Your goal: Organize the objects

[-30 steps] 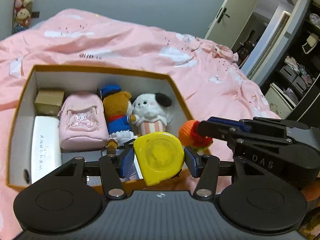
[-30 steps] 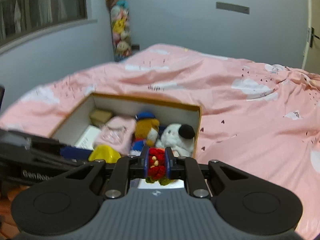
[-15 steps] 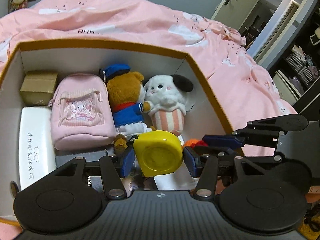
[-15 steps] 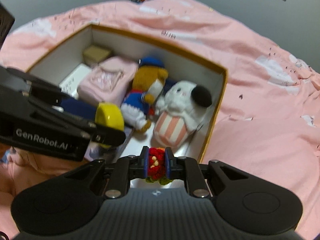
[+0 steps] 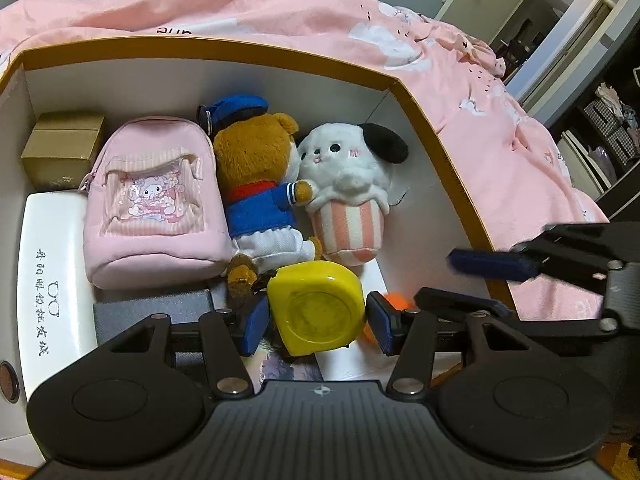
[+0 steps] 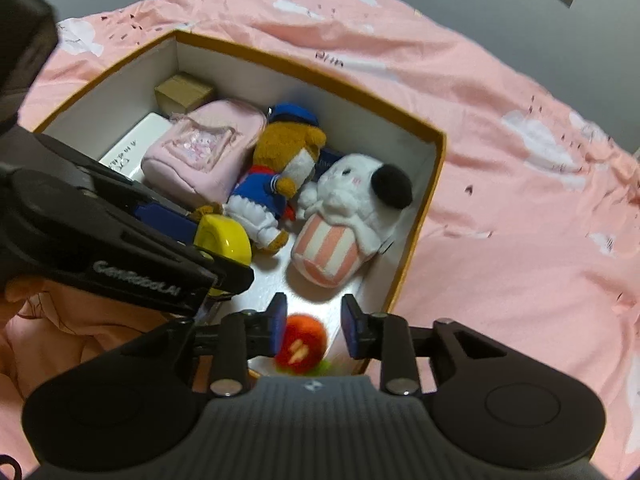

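Left gripper (image 5: 316, 322) clamps yellow tape measure (image 5: 318, 306) over box (image 5: 436, 136) near edge, low inside. Right gripper (image 6: 314, 326): jaws just opening, pads clear of red-orange knit toy (image 6: 302, 346), which sits blurred between them over box's near corner. Bear (image 5: 256, 184), white dog plush (image 5: 348, 188), pink pouch (image 5: 154, 200) lie in box on pink bed (image 6: 520, 208).

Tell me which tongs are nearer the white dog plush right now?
Right, though it's close. The right tongs hang open just in front of the white dog plush, the red-orange knit toy loose between them. The left tongs, gripping the yellow tape measure, sit beside the bear.
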The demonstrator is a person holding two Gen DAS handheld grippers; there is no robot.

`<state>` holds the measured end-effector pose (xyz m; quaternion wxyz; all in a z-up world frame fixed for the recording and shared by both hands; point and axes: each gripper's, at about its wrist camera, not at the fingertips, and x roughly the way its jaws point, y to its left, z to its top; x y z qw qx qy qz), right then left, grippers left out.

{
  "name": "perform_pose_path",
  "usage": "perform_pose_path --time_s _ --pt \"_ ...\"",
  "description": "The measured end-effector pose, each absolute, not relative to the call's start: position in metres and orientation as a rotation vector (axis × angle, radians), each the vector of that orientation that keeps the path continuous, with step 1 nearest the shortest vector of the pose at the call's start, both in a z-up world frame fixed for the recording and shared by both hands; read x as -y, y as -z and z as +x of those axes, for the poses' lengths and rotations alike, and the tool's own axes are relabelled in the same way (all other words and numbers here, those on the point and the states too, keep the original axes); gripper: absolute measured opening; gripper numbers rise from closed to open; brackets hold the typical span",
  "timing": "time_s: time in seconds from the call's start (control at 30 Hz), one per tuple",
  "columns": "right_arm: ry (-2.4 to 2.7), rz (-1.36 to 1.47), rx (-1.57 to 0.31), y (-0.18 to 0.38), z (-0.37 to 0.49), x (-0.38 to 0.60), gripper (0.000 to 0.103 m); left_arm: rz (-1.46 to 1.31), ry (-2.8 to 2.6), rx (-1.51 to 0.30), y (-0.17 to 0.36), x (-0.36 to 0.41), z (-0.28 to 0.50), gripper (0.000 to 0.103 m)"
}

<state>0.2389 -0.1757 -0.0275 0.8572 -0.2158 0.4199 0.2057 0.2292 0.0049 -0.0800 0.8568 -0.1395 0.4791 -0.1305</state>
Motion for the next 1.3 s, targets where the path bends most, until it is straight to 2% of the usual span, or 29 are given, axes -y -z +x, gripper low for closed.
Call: perform_pose_path --time_s 0.33,0.67,0.73,0.8,0.87,1.0,1.3 --pt "-0.262 -0.513 -0.644 0.010 0.222 0.182 0.046 -0.252 0.272 -1.027 0.085 0.005 0.237 0.060" --pt "-0.209 -0.409 -0.679 0.019 0.229 0.192 0.047 -0.234 0.271 -1.048 0.092 0.013 0.240 0.060" --pt "-0.209 -0.400 -0.678 0.019 0.226 0.193 0.048 -0.247 0.270 -1.040 0.090 0.011 0.239 0.062" --pt "-0.212 -0.395 -0.679 0.020 0.226 0.192 0.050 -0.255 0.268 -1.030 0.089 0.010 0.238 0.071" --pt "-0.214 -0.392 -0.678 0.020 0.223 0.191 0.053 -0.259 0.265 -1.015 0.086 0.009 0.236 0.074" --pt "-0.209 -0.384 -0.676 0.019 0.221 0.192 0.054 -0.268 0.250 -0.977 0.078 0.004 0.229 0.079" --pt "-0.196 -0.346 -0.657 0.012 0.211 0.194 0.063 -0.265 0.188 -0.866 0.057 0.001 0.210 0.079"
